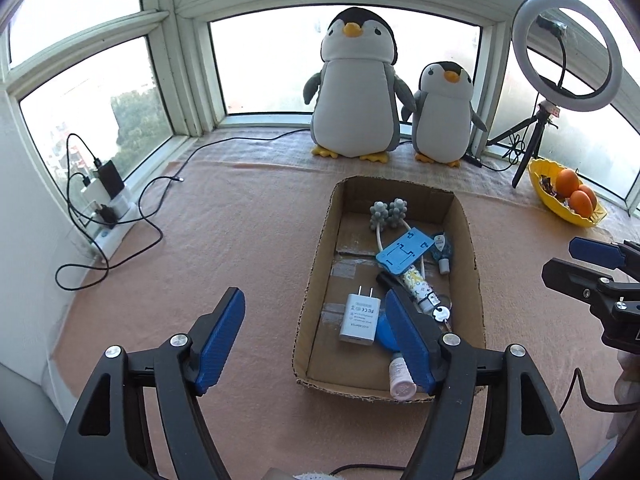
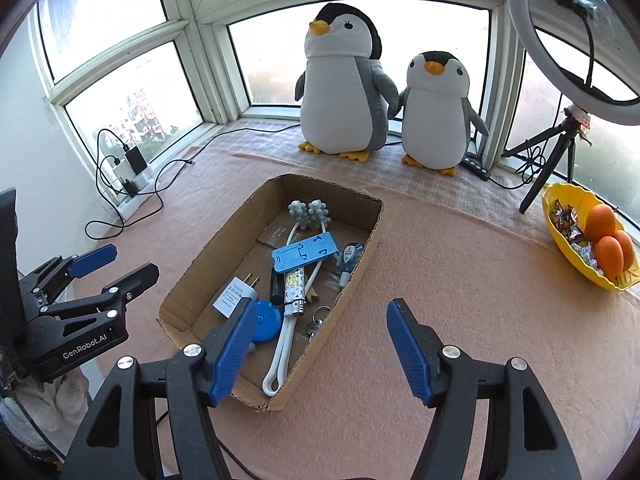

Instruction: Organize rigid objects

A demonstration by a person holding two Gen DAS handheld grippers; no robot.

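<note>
Cardboard box sat on pink cloth, holding white charger, blue stand, lighter, keys. My left gripper hung spread, empty, above box; my right gripper spread, empty, at box edge.
</note>
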